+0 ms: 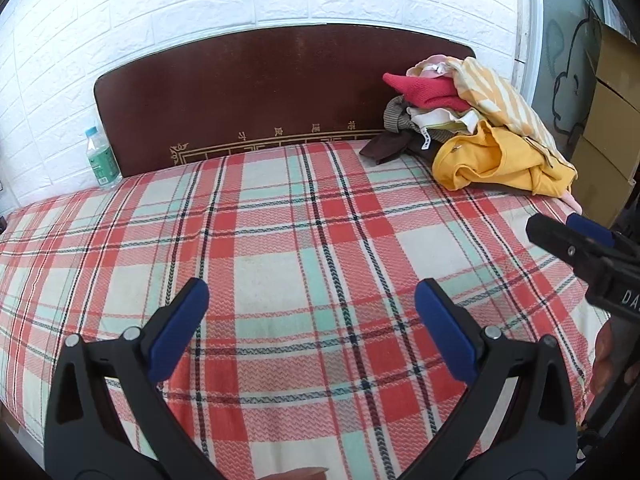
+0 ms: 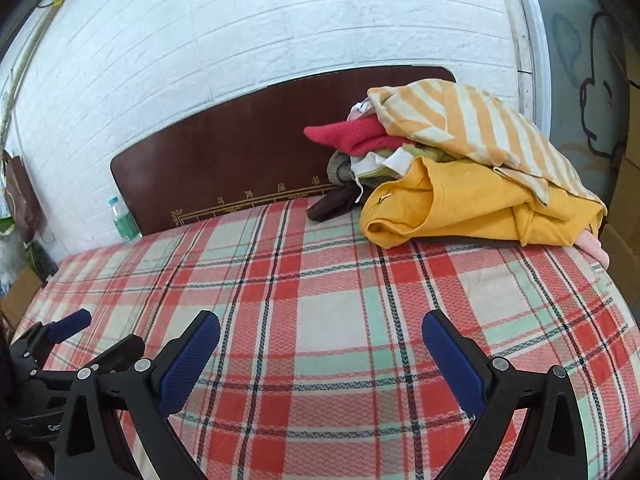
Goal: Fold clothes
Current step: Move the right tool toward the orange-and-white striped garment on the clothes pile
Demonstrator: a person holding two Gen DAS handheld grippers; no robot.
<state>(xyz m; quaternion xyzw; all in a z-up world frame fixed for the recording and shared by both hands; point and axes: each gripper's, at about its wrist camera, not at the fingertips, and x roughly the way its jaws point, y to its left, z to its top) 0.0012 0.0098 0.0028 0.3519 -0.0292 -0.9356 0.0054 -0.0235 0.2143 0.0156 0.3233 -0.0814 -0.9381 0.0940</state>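
A heap of crumpled clothes (image 2: 472, 184), mustard yellow, orange-striped and red, lies on the red-and-mint plaid bedsheet (image 1: 280, 240) against the dark brown wooden headboard (image 1: 260, 96), well apart from both tools. The left tool (image 1: 312, 300) hangs over bare sheet nearer the camera, jaws spread wide, holding nothing. The right tool (image 2: 320, 332) is likewise spread and empty.

We see each gripper (image 1: 312, 296) (image 2: 320, 328) built of black plastic arms with silver rivets (white lettering on one body) and blue textured pads (image 2: 188, 364).
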